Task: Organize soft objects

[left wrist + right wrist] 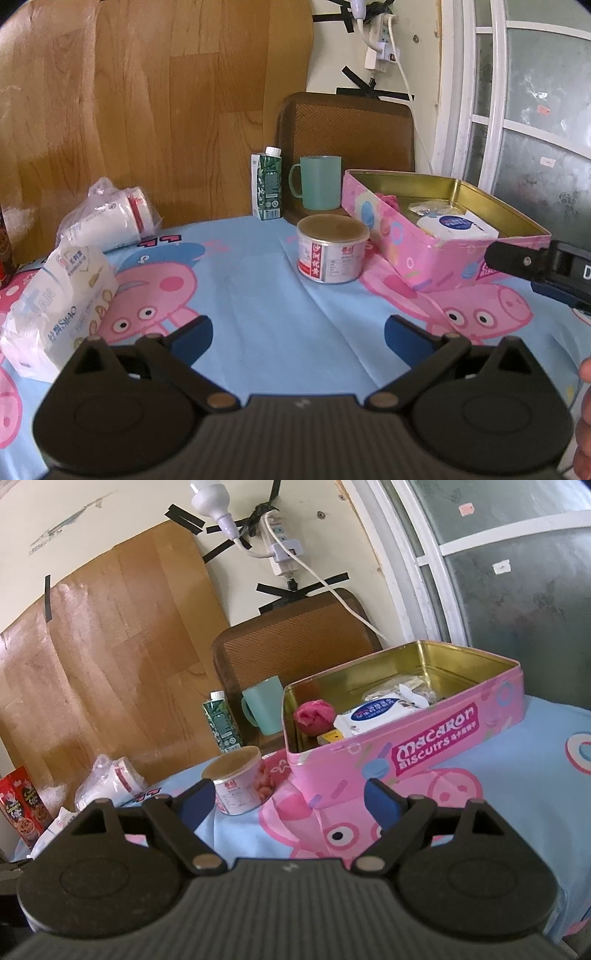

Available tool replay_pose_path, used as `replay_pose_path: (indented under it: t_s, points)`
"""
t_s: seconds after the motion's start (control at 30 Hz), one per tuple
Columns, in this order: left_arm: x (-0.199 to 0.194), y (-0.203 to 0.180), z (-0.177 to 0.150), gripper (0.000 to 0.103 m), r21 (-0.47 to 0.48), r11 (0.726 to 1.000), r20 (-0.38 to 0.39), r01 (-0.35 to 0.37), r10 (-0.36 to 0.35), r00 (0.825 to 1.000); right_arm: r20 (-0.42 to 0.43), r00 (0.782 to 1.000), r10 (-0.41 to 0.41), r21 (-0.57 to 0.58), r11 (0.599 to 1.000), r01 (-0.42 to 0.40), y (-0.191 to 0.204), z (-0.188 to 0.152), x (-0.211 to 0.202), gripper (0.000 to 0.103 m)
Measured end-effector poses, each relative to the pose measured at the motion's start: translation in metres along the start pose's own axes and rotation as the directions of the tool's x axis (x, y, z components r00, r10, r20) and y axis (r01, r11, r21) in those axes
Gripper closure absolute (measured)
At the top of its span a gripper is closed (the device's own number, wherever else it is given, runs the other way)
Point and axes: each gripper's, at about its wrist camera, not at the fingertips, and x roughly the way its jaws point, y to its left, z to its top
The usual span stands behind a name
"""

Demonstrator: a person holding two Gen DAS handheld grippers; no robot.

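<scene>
Far left, right wrist view: red snack bags [24, 812] at the worktop edge. Next to them a clear plastic bag of paper cups [110, 218] lying on its side by the wood panel. In front of it a soft tissue pack [55, 314], white w/ blue print, resting on the cartoon-pig cloth [258, 295] just left of the left gripper [298, 332]. Left gripper: jaws spread wide, nothing btwn them, only bare cloth ahead.

Centre: green drink carton [266, 183] w/ white cap, upright at the back edge. Teal mug [317, 182] just right of it, in front of a brown woven chair back [347, 129]. Nearer the cameras a round can [332, 249] w/ red-white label, upright, just beside the tin's left corner; cannot tell if touching.

Right: pink biscuit tin [406, 753], lid off, gold inside, on the cloth. Inside it: pink-red soft ball [314, 716] at the left end, white wipes pack [373, 710] w/ blue round label in the middle, small yellow item [330, 736] by the near wall, some crumpled wrappers further back, too unclear to name. Right gripper [298, 799]: released, jaws wide apart, empty, hanging above the cloth in front of the tin's near left corner, apart from it. In left wrist view its black finger shows at the far right edge, by the tin's near wall.
</scene>
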Motion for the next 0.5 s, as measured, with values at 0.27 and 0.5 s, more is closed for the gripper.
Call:
replay_pose_path:
  t_s: [0.27,0.5]
  points:
    - [-0.0001,-0.0064,0.0027,0.000,0.025,1.000,0.010,-0.018,0.017,1.000,-0.006,1.000,0.000,0.006,1.000,0.000,-0.0015,-0.0015,-0.0004,0.013]
    - [-0.0013,-0.0102,0.0043,0.000,0.051,0.998,0.035,-0.043,0.041,0.999,-0.016,1.000,0.004,0.010,1.000,-0.003,-0.0038,-0.0031,-0.0004,0.013]
